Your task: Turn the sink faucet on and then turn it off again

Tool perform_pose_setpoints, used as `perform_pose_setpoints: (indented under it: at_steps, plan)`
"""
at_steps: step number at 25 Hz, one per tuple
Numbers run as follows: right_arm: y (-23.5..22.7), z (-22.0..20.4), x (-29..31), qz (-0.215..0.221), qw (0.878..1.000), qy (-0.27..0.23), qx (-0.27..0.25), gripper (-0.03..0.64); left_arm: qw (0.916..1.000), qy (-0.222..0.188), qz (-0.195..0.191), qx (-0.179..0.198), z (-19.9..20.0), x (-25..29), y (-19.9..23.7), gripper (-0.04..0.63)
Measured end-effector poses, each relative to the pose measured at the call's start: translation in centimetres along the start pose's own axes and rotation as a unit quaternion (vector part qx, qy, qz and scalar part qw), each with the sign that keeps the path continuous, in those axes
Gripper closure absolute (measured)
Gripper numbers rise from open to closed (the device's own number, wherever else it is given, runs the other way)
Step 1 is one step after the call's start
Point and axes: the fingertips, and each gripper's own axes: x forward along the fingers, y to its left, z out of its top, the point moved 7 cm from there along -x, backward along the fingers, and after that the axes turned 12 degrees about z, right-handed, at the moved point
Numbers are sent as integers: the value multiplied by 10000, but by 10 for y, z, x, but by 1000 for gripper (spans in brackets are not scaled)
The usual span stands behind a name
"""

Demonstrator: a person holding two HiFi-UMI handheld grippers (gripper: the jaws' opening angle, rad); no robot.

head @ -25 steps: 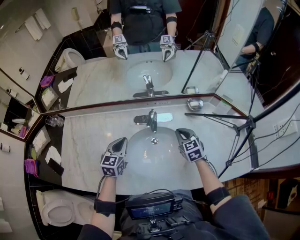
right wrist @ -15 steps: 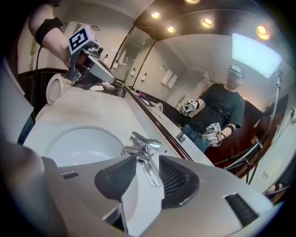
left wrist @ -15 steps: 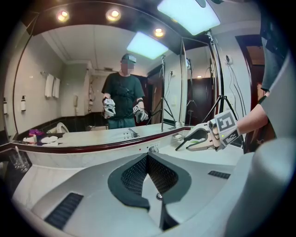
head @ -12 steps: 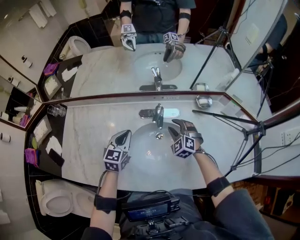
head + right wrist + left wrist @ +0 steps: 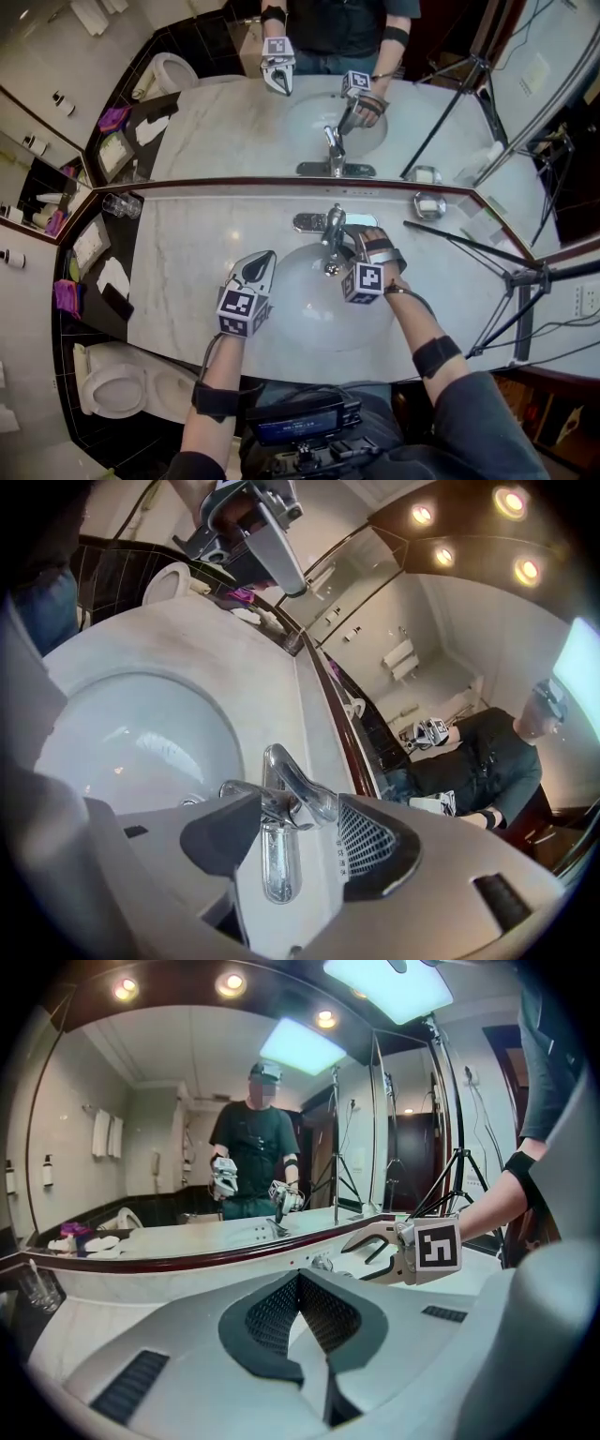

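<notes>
Your right gripper (image 5: 298,844) stands released: its jaws have just been opening and now gape wide around the faucet (image 5: 331,230), with the chrome lever (image 5: 302,789) between the pads and neither pad visibly pressing on it. Your left gripper (image 5: 302,1335) is clenched on nothing and hangs over the left side of the basin (image 5: 300,323). The faucet sits at the back of the basin, just below the mirror (image 5: 216,122), its spout reaching over the bowl. No water shows.

Expect polished metal: rigid, fixed to the counter (image 5: 187,262) and probably slippery under the pads. Only the lever should move, likely with light effort. Take it near its free end, where leverage is best, and close squarely on its 2 sides so it cannot skid out.
</notes>
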Motion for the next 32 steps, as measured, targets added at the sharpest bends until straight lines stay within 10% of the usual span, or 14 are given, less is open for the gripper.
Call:
perform_pose_setpoints:
  at_steps: [32]
  plan:
    - [-33,17,40,134,9999,84,-6,357,9999,130,-14,-110,-16,14,2,595]
